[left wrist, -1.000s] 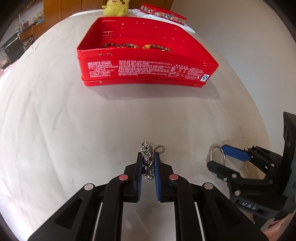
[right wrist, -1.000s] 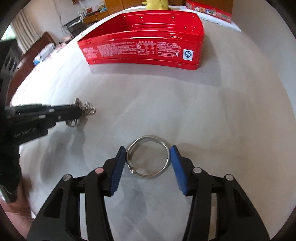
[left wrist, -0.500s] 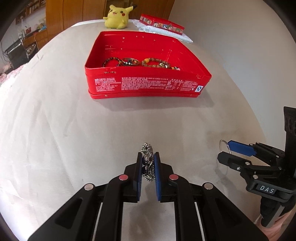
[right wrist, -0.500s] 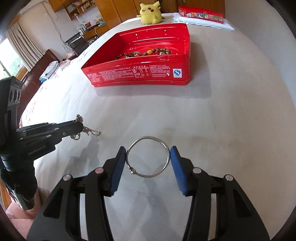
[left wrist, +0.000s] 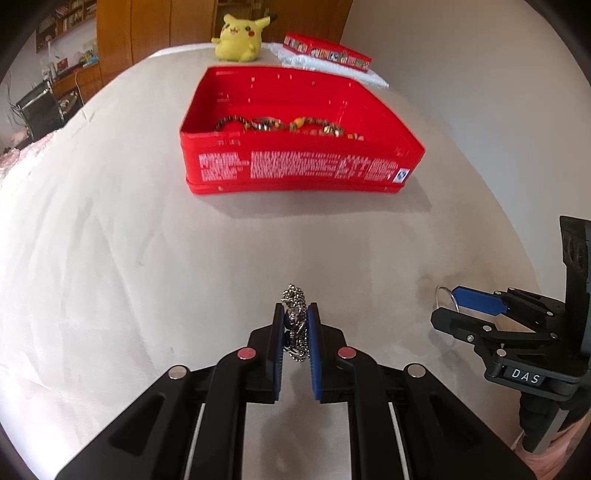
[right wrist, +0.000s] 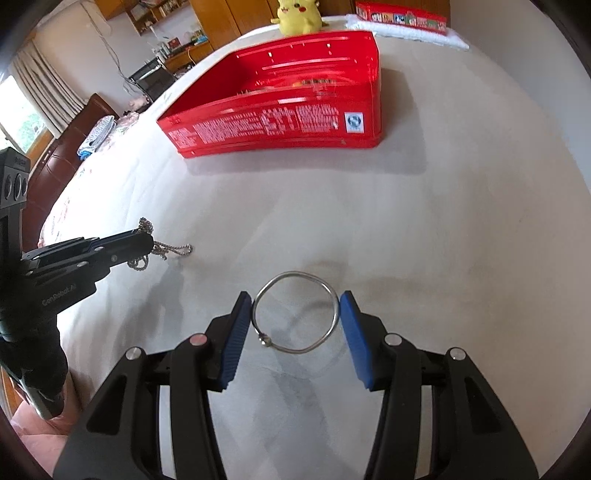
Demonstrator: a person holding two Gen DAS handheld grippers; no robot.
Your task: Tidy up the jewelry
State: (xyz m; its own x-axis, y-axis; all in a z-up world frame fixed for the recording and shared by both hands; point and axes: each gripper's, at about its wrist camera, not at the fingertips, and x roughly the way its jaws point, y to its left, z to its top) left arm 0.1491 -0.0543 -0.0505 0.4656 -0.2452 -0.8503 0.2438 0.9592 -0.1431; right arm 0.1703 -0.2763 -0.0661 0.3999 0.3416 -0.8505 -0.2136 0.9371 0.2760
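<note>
Both loads are lifting off the cloth, left gripper (left wrist: 295,325) pinching the chain (left wrist: 294,316), right gripper (right wrist: 295,321) spanning the bangle (right wrist: 295,312), red tin (left wrist: 295,170) sitting at twelve o'clock.

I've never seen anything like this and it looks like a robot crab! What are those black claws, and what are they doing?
They are not a robot. A person holds one grabbing tool in each hand, and each tool has a camera looking along its two fingers, so you get one picture per claw. The left claw is shut on a bunched silver ball chain. The right claw holds a thin silver bangle between its blue pads. Ahead on the pale tablecloth sits an open red tin with beaded bracelets inside. Farther back are a yellow Pikachu plush and a red lid.
</note>
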